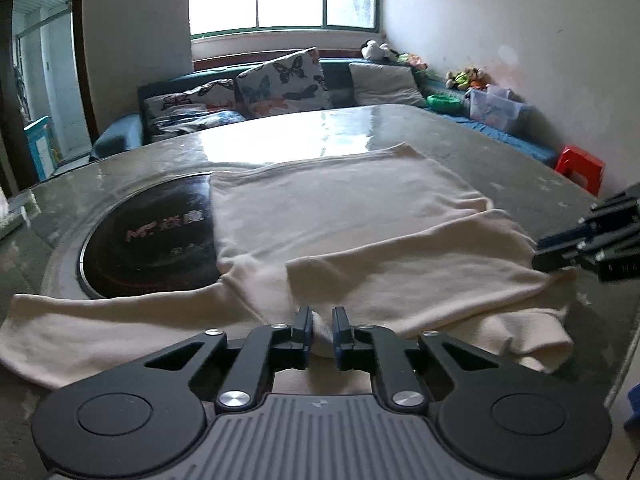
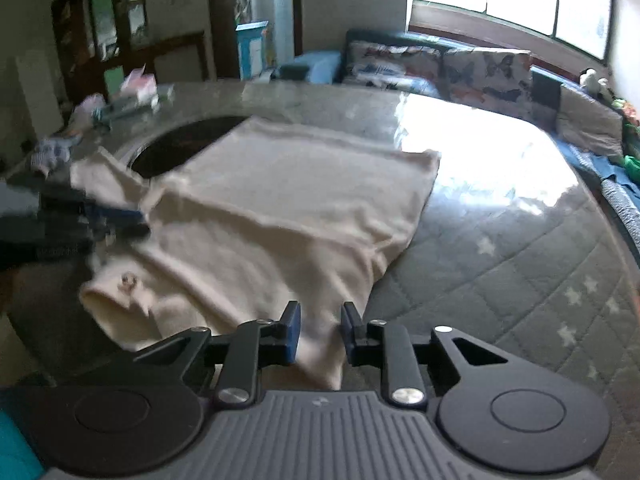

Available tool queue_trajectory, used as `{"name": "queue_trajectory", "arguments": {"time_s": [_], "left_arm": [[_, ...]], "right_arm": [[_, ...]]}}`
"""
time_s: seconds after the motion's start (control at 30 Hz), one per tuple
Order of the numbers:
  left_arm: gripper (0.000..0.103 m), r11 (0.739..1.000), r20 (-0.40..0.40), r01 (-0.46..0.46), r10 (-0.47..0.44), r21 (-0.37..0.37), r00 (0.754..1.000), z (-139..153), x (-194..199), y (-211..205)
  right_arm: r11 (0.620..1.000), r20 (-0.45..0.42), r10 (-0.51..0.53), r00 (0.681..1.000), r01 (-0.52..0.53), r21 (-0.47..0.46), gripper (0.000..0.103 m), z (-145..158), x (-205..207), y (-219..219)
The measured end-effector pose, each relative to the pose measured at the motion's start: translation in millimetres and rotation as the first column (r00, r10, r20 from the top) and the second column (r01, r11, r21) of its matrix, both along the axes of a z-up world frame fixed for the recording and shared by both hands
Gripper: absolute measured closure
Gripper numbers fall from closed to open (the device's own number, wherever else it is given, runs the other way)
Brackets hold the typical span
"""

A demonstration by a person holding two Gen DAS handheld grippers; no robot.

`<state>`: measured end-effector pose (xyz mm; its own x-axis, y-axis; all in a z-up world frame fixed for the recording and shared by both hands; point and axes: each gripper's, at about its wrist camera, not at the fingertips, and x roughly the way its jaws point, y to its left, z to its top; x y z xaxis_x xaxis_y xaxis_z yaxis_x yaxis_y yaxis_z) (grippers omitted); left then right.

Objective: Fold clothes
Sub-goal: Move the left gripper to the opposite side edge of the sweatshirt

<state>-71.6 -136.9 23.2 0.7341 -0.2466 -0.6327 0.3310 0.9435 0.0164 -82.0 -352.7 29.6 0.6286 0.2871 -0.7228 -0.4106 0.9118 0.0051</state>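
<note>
Centrally, a cream knitted long-sleeved garment [image 1: 344, 216] lies spread on the round glass-topped worktop [image 1: 500, 148], its far part covering part of a black circular hob inset [image 1: 152, 240]. One sleeve [image 1: 420, 276] lies folded across the body; the other sleeve [image 1: 100, 328] stretches sideways along the near edge. The left gripper [image 1: 321, 322] has its fingers pinching a small bunch of cloth at the near edge, between the two sleeves. The right gripper [image 2: 321, 322] straddles a strip of cloth at the garment's corner with its fingers a little apart; whether they grip it cannot be told, since the view is blurred. A collar or cuff with a small button [image 2: 129, 280] lies near that corner. Judged from this layout, the step in hand is a fold of the near edge, with one sleeve already lying inward. Any next move calls for both held points to travel level and together, so the cloth lands flat without dragging the folded sleeve.
</note>
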Motion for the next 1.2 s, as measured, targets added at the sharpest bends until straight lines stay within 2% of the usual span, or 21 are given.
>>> {"name": "queue_trajectory", "arguments": {"time_s": [0.17, 0.37, 0.67, 0.87, 0.9, 1.0, 1.13, 1.2], "left_arm": [[0.089, 1.000, -0.008, -0.011, 0.011, 0.001, 1.000, 5.4, 2.3, 6.9], [0.089, 0.999, -0.021, 0.009, -0.010, -0.040, 1.000, 7.1, 17.7, -1.5], [0.088, 0.994, -0.043, 0.029, -0.034, -0.101, 0.998, 6.1, 40.4, -11.9], [0.088, 0.992, -0.056, -0.001, -0.006, -0.124, 0.998, 0.8, 43.8, -1.7], [0.085, 0.992, -0.052, 0.001, -0.008, -0.125, 0.999, 1.5, 40.9, 0.5], [0.069, 0.994, -0.034, 0.000, -0.004, -0.112, 0.999, 3.1, 29.6, 6.0], [0.068, 0.996, -0.024, -0.020, 0.018, -0.086, 1.000, 3.1, 16.2, 14.1], [0.068, 0.992, -0.020, -0.058, 0.056, -0.109, 0.998, 6.9, 9.7, 24.7]], "right_arm": [[1.000, 0.000, 0.003, 1.000, -0.003, -0.007, 0.083, 3.9, -0.1, -6.8], [1.000, 0.051, 0.004, 0.999, -0.005, 0.013, 0.083, 20.8, 19.8, -6.8], [0.999, 0.023, -0.001, 1.000, 0.002, -0.034, 0.083, -0.3, 50.4, 4.2], [0.999, 0.037, 0.022, 0.999, -0.021, -0.024, 0.083, 11.7, 43.3, 7.0], [0.999, 0.038, 0.038, 0.999, -0.037, -0.023, 0.083, 13.6, 39.6, 9.7], [0.994, 0.029, 0.103, 0.994, -0.102, -0.030, 0.082, 13.0, 27.3, 19.5], [0.984, 0.000, 0.167, 0.986, -0.167, -0.064, 0.082, 1.5, 12.7, 36.4], [0.978, 0.008, 0.189, 0.982, -0.187, -0.091, 0.082, 0.7, 8.2, 43.6]]}}
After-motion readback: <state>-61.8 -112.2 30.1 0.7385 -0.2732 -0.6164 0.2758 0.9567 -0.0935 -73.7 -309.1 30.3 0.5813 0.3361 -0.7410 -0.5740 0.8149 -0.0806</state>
